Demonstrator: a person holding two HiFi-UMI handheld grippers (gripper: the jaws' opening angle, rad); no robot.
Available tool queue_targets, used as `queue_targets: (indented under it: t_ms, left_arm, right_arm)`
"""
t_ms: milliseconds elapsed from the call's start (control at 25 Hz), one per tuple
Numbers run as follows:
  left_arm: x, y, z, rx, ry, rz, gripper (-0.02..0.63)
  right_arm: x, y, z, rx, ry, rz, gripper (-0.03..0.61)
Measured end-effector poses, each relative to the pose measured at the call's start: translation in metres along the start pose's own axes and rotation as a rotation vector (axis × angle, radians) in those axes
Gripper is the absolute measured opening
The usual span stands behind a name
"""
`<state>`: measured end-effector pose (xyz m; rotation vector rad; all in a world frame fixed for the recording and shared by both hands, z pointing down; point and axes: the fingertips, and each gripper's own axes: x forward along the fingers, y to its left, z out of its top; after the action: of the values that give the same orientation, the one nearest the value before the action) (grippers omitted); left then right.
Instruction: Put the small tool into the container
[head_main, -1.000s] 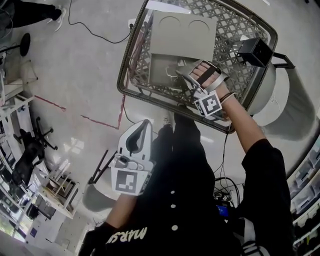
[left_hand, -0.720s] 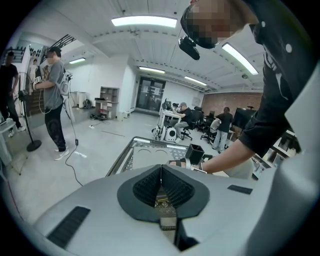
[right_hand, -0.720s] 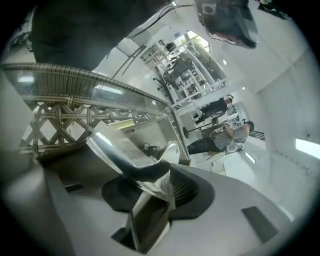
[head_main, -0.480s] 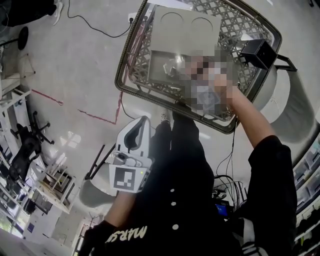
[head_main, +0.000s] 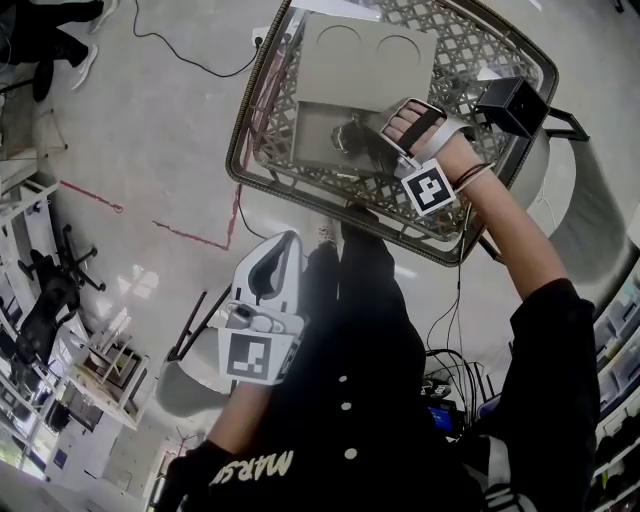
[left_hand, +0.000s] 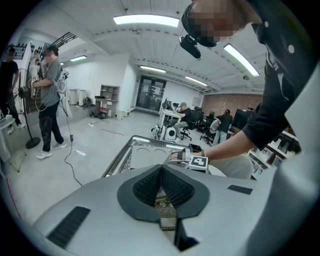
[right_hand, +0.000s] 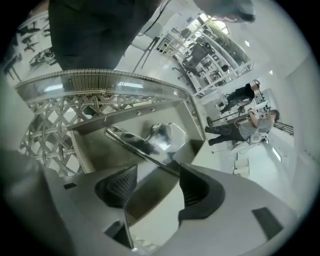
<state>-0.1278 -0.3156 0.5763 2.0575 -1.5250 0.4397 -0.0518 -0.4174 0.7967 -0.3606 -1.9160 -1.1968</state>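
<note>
- My left gripper (left_hand: 161, 172) hangs low and well apart from the work, its pads pressed together on nothing. I'd leave it parked there.
- The wire basket (head_main: 285, 100) holds the grey container (head_main: 345, 75), and I'm working in its lower compartment.
- The small tool (right_hand: 150, 142), a shiny metal piece, lies on that compartment's floor. One end runs close to my right-hand pad, and I can't tell whether it touches.
- My right gripper (right_hand: 155, 182) sits just above the tool with its jaws opening and spread wide, and neither pad presses on it. I judge the release as good as made. To finish cleanly I'd lift straight up with no sideways drift, so the pad doesn't drag the tool's end or catch the compartment wall.
</note>
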Motion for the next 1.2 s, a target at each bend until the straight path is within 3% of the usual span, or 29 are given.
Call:
queue_targets:
  t_ms: [120,200,400,560,800,880,1200]
  left_arm:
    - [0.001,0.0,0.001,-0.014,-0.004,0.001,0.026]
    - [0.001,0.001,0.0,0.013,-0.007,-0.006,0.026]
    - [-0.006,0.004,0.018,0.043,-0.055,-0.019,0.026]
    - [-0.021,0.009,0.05,0.098,-0.122,-0.044,0.026]
    - [-0.054,0.003,0.093,0.17,-0.222,-0.072,0.026]
    - [-0.063,-0.002,0.107,0.192,-0.268,-0.09,0.026]
    - [-0.104,0.003,0.159,0.211,-0.406,-0.121,0.026]
  right_arm:
    - [-0.008,-0.005,-0.008,0.068,0.053,-0.037,0.236]
    - [-0.016,-0.007,-0.01,0.193,0.072,-0.074,0.176]
    - [-0.077,-0.05,-0.013,0.767,0.026,-0.33,0.039]
    - [-0.152,-0.088,-0.011,1.064,0.005,-0.506,0.014]
    - [-0.282,-0.147,0.026,1.331,-0.26,-0.824,0.014]
    - [-0.319,-0.158,0.033,1.422,-0.306,-0.911,0.014]
    - [-0.415,-0.177,0.065,1.499,-0.424,-1.065,0.014]
